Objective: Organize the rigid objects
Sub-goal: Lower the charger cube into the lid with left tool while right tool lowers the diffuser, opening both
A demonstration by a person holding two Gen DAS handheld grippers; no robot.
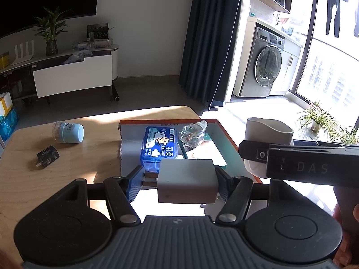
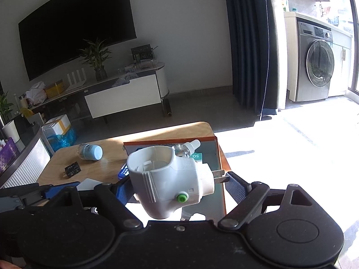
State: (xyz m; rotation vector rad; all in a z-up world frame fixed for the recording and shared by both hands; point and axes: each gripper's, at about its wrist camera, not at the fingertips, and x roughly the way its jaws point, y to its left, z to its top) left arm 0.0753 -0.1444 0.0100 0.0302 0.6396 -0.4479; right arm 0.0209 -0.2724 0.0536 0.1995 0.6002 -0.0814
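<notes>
Left hand-held gripper [image 1: 187, 180]: low centre of the left wrist view, its blue pads closed on a white charger block [image 1: 187, 183]; the block's two metal prongs stick out toward the left pad.
Right hand-held gripper [image 2: 177, 185]: low centre of the right wrist view, clamped around a white plug-in device [image 2: 170, 179] with a round open socket on top, a green button on its near face and metal prongs pointing right. In the left wrist view the same device shows at the right edge, behind the black finger of the right tool.
Open box [image 1: 221, 132]: orange-rimmed cardboard box lying flat in the middle of the left wrist view, on the far right part of the worktop [image 1: 27, 179]; both held items hang over its near side.
Blue tissue pack [image 1: 158, 146]: inside the box, left half.
Clear small bottle [image 1: 193, 134]: inside the box, lying on its side just right of the tissue pack, white cap toward the far wall of the box.
Light blue cup [image 1: 69, 132]: on its side on the bare worktop, left of the box.
Black plug adapter [image 1: 47, 155]: on the worktop, nearer and left of the cup, well apart from the box.
Person: fingers visible only at the lower right edge of the left wrist view.
</notes>
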